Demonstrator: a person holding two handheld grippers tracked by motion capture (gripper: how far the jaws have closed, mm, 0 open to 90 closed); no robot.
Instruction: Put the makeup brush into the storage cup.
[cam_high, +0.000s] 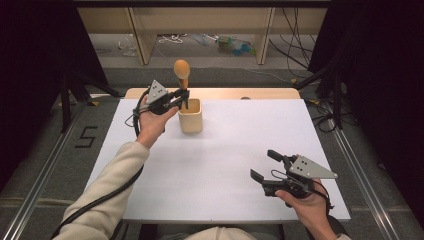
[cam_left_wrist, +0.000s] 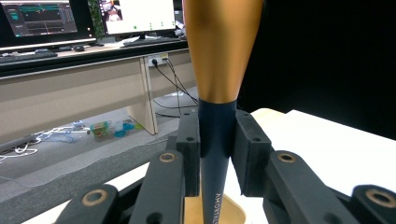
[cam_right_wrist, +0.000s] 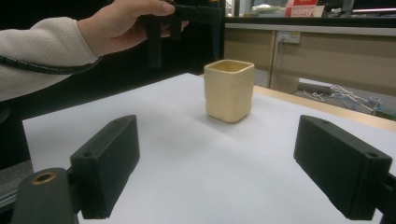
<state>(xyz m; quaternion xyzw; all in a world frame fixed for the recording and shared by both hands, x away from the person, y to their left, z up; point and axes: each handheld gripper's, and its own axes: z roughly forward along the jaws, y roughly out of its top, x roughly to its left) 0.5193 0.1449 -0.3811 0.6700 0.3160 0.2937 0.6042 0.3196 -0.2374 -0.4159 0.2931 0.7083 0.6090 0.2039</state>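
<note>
A spoon with a tan wooden head (cam_high: 181, 67) and a dark handle (cam_left_wrist: 216, 154) stands upright over a beige square cup (cam_high: 190, 116) at the table's far left. My left gripper (cam_high: 184, 98) is shut on the handle, just above the cup's mouth (cam_left_wrist: 233, 212); both pads (cam_left_wrist: 189, 144) press on it. The handle's lower end dips to the cup's rim, and its tip is hidden. Near the front right edge my right gripper (cam_high: 263, 165) is held open with nothing between its jaws; its own view faces the cup (cam_right_wrist: 229, 91) across bare table.
A white sheet (cam_high: 225, 150) covers the table, with a wooden strip (cam_high: 220, 93) along the far edge. Black curtains flank both sides. Beyond the table are desk legs, cables and litter (cam_high: 232, 45) on the floor. Monitors (cam_left_wrist: 39, 18) stand on a desk.
</note>
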